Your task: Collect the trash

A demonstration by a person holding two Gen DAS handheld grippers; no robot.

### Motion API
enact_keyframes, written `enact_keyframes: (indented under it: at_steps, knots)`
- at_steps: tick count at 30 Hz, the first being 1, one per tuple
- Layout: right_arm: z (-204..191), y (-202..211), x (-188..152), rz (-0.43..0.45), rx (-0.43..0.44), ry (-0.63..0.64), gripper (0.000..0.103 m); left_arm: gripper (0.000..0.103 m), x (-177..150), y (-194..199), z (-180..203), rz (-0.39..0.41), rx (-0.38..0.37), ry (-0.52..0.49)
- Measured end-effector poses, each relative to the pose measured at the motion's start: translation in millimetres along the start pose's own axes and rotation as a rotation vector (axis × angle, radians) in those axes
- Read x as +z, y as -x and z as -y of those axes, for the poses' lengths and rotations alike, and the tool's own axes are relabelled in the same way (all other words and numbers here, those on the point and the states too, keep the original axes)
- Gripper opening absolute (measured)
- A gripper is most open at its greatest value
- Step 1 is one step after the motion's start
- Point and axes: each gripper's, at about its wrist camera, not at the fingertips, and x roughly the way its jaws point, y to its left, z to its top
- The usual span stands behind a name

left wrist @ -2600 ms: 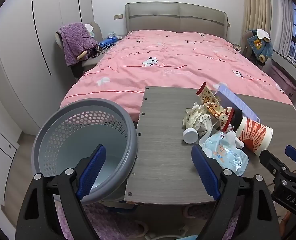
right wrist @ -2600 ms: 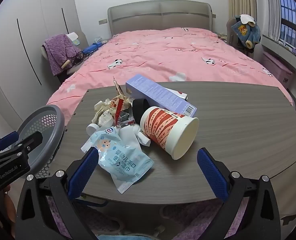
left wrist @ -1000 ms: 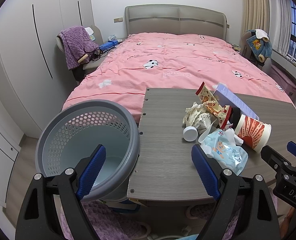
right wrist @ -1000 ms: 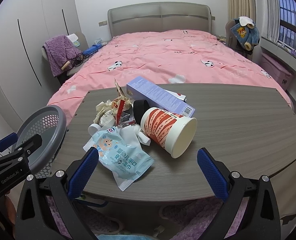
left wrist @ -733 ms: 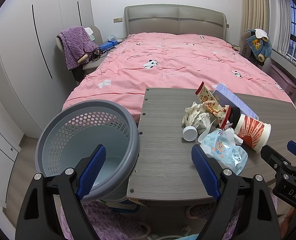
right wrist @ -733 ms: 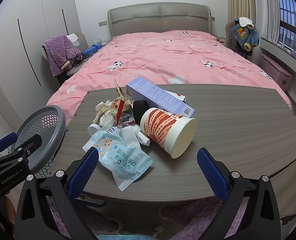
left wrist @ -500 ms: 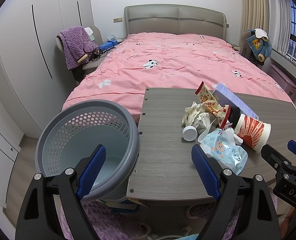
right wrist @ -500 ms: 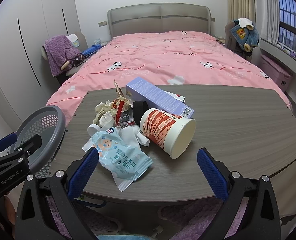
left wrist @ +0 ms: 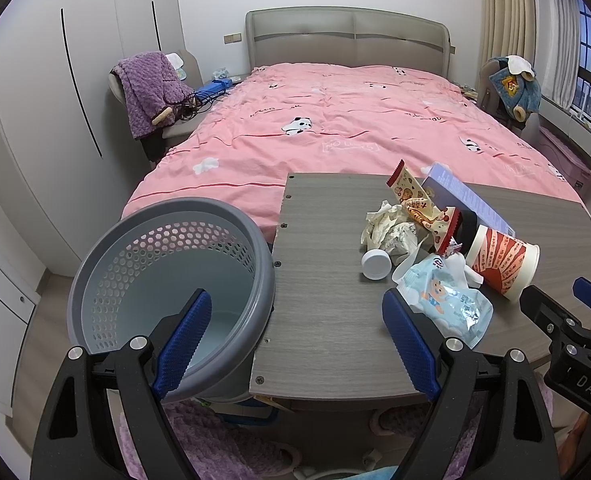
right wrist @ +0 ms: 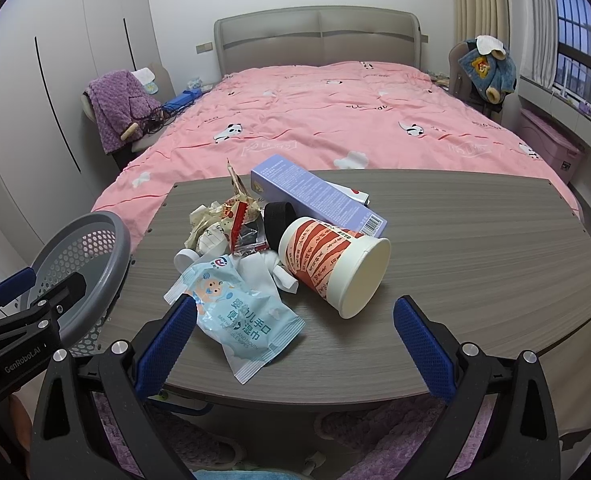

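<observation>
- Nothing collected yet: the perforated grey plastic basket [left wrist: 167, 264] stands empty at the table's [left wrist: 327, 320] left edge.
- The trash is heaped mid-table: a ribbed red-and-white paper cup [right wrist: 331, 264] on its side, a glossy blue wipes packet [right wrist: 247, 316], crumpled tissue [left wrist: 387, 228], a lilac carton [right wrist: 319, 196].
- The left gripper [left wrist: 295, 336] and right gripper [right wrist: 295, 340] hover near the table's edge, jaws spread wide, holding nothing.

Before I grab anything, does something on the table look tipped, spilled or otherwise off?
The red-and-white paper cup lies on its side, mouth toward the camera, leaning against the purple box; no spill shows. The rest is a loose pile: wipes packet, snack wrappers, crumpled tissue. The grey basket holds nothing visible.
</observation>
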Motion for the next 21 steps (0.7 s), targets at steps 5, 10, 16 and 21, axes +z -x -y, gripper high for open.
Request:
enact_keyframes:
  at_steps: [5,10,16,21]
  knots:
    - [0.5,-0.1,0.1,0.000,0.000,0.001,0.097,0.083,0.0,0.2,0.1,0.000,0.001,0.000]
    - [0.0,0.0,0.0,0.001,0.000,0.000,0.097,0.083,-0.1,-0.1,0.3,-0.001,-0.001,-0.001]
    - [0.0,0.1,0.4,0.000,0.000,0.000,0.097,0.083,-0.5,0.3,0.6,-0.003,-0.002,-0.001]
    - [3.7,-1.4,-0.3,-0.004,0.015,-0.002,0.097,0.083,-0.8,-1.2,3.7,-0.008,-0.010,-0.005]
